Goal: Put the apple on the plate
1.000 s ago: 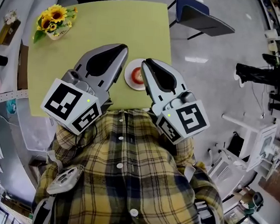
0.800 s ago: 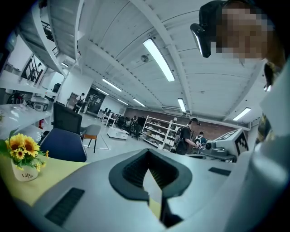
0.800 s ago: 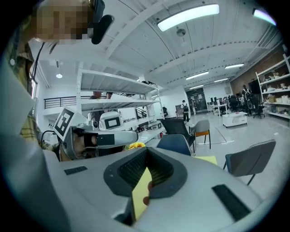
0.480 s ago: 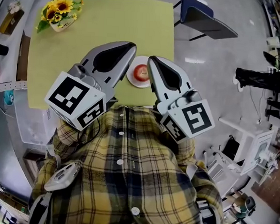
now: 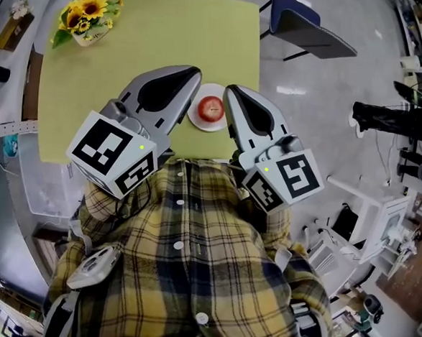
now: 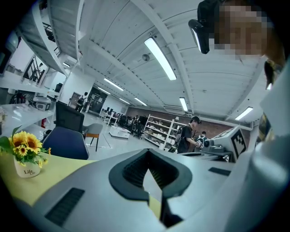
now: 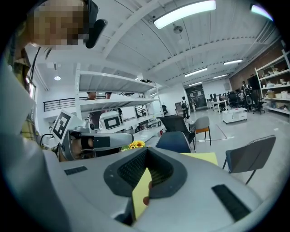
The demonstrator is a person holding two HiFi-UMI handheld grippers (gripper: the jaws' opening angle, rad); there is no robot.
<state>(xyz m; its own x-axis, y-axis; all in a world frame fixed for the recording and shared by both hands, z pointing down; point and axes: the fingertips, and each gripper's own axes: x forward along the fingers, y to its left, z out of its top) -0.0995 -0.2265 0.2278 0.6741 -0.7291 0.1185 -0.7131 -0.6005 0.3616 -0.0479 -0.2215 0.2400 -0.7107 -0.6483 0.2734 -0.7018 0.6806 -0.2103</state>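
Tabletop (image 5: 156,31): smooth, matt, yellow-green. Plate (image 5: 207,126): white, glossy (ceramic by its look). Apple (image 5: 211,109): red, shiny skin. Left gripper (image 5: 192,80) and right gripper (image 5: 230,93): matt grey plastic shells, black ribbed lining at the jaws. Shirt (image 5: 190,256): soft plaid cloth. Floor (image 5: 324,100): polished, reflective.

the left gripper (image 5: 195,72) and right gripper (image 5: 229,90) point forward side by side, fingers closed.
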